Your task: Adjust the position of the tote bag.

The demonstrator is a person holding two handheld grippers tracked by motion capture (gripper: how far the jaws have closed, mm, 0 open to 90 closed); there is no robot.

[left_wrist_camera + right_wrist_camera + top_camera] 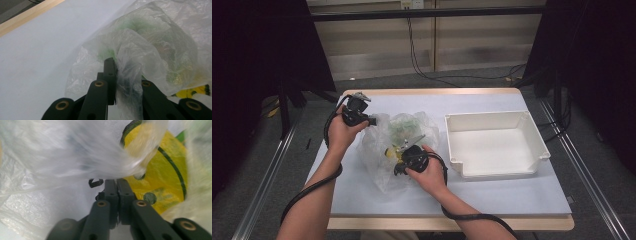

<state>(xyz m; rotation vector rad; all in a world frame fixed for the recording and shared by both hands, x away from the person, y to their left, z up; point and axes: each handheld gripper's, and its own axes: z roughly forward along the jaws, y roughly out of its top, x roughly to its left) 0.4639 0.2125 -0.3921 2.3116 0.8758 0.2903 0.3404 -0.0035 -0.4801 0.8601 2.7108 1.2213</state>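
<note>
A crumpled clear plastic bag (379,150) lies on the white table top (492,195), with green contents (404,126) and a yellow packet (390,151) inside. My left gripper (373,121) sits at the bag's upper left edge. In the left gripper view it (116,65) is shut on a fold of the bag's film (130,57), which hides one jaw. My right gripper (398,168) is at the bag's lower middle. In the right gripper view its jaws (116,182) are pressed together beneath blurred film (75,152), next to the yellow packet (165,175). I see nothing between them.
A white plastic bin (492,116) stands empty at the right of the table. The table's wooden edge (27,16) runs behind the bag. Black cables trail from both grippers along the person's forearms.
</note>
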